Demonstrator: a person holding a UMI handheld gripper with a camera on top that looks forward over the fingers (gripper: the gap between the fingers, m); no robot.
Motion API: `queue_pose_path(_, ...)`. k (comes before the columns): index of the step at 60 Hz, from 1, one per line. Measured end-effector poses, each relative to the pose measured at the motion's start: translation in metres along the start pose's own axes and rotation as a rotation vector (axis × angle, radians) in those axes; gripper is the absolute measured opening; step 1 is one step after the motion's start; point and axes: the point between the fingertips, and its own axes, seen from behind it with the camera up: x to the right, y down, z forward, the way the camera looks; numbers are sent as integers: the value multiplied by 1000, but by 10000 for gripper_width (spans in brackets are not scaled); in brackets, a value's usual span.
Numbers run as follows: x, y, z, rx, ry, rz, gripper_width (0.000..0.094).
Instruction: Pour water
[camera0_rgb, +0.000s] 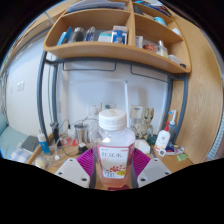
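Pink-labelled, one clear bottle (115, 148) with a white cap stands between the two fingers of the gripper (114, 170), both pads against its sides, its print too small to read, before a cluttered desk (45, 158) and one wooden shelf (110, 52).

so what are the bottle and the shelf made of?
Bottle: looks like clear plastic, glossy, with a white cap and a pink printed label; it stands between the gripper fingers, and whether they press it I cannot tell. Shelf: light wood or wood laminate, matte, going by its tan colour.
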Motion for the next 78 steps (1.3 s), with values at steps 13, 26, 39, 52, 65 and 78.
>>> queue_pose_path(13, 16, 70, 26, -75, 0, 0, 489)
queue_pose_path(26, 19, 109, 40, -85, -11, 16, 533)
queue_pose_path(39, 15, 106, 41, -2, -39, 101, 612)
queue_pose_path(52, 6, 143, 29, -136, -56, 46, 842)
queue_pose_path(65, 23, 151, -24, -264, -38, 44, 846)
queue_pose_path(78, 40, 117, -86, -367, -44, 13, 843)
